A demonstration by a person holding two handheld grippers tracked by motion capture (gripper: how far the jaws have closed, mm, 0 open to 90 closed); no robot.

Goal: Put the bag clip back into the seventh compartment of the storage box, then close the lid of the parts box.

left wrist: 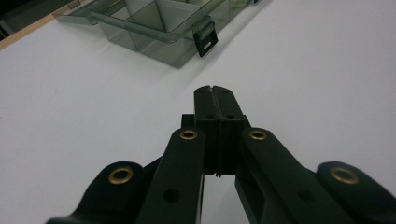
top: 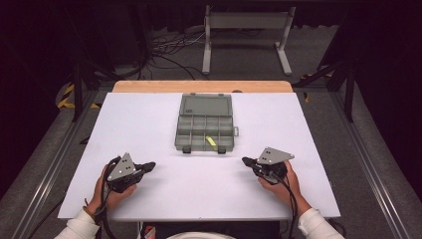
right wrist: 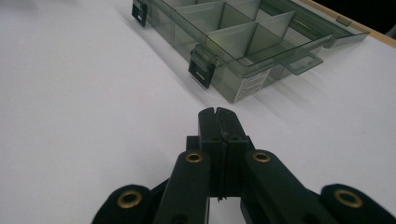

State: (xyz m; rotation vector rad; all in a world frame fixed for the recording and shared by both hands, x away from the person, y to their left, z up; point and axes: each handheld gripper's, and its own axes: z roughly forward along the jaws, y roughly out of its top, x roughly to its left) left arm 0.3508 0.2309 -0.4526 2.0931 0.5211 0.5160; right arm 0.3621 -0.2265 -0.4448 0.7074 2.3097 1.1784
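On a white table top, a smoky grey see-through compartment box sits open near the middle, a little toward the far edge. Its lid lies flat behind it, reaching toward the strip of bare wood along the table's far side. 2 black latches hang off the near wall of the box, 1 at the left and 1 at the right. A small yellow piece rests in a near-row compartment, right of centre.

Near the front edge, a person holds 2 grippers, well apart from each other and from the box. The left gripper lies low over the table at the near left, its tip aimed right and slightly away. In the left gripper view its jaws are pressed together with nothing between them, and the box's corner with a latch sits ahead to the upper left. The right gripper lies at the near right, tip aimed left toward the centre. In the right gripper view its jaws are likewise closed tight and empty, and the box stands ahead, a white label on its side wall.

White sleeves come in from the bottom edge. Beyond the table, cables trail across a grey floor.
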